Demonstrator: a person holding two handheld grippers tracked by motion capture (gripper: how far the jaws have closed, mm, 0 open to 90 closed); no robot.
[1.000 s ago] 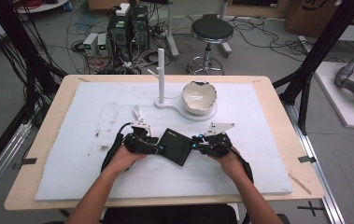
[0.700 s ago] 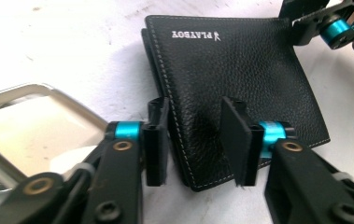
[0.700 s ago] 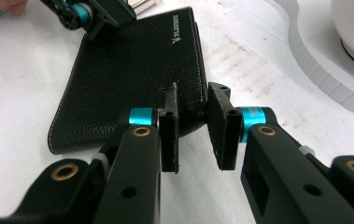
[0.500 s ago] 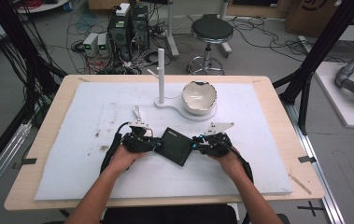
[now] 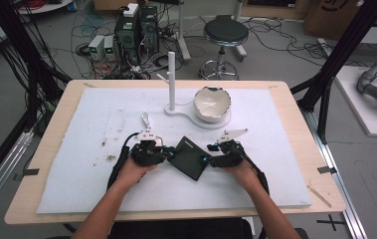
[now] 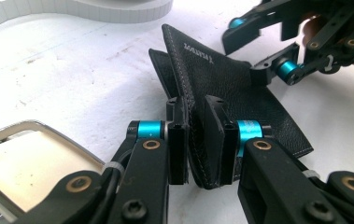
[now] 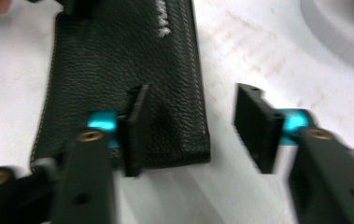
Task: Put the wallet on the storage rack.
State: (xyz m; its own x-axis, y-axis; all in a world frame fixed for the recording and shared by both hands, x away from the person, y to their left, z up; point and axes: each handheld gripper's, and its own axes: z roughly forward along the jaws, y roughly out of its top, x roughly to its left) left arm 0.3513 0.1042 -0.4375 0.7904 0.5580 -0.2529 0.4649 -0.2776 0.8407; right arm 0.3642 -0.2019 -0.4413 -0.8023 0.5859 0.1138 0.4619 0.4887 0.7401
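A: What is the thing in the middle of the high view?

B: It is a flat black leather pouch [image 5: 190, 158] with a grained surface and pale stitching along its edges. It lies on the white foam mat [image 5: 76, 149], a little below the centre of the frame, between the two hands. In the left gripper view one flap [image 6: 212, 60] stands up and shows small white lettering.

A: And the grippers?

B: The left gripper [image 5: 165, 155] has just been closing. Its black pads [image 6: 178, 140] pinch the near folded edge of the pouch between them. The right gripper [image 5: 207, 160] has just been opening. Its jaws stand wide apart at the other end of the pouch, one pad [image 7: 135, 128] over the leather and the other over the mat, and they do not squeeze anything.

A: What stands around?

B: Above the pouch, near the middle of the frame, there is a white bowl with a broken, jagged rim [image 5: 212, 103], on a white flat base with an upright white post [image 5: 171, 82]. It is well apart from the grippers. The mat has brown stains [image 5: 109, 158] at its left part. Nothing lies between the grippers and the pouch.
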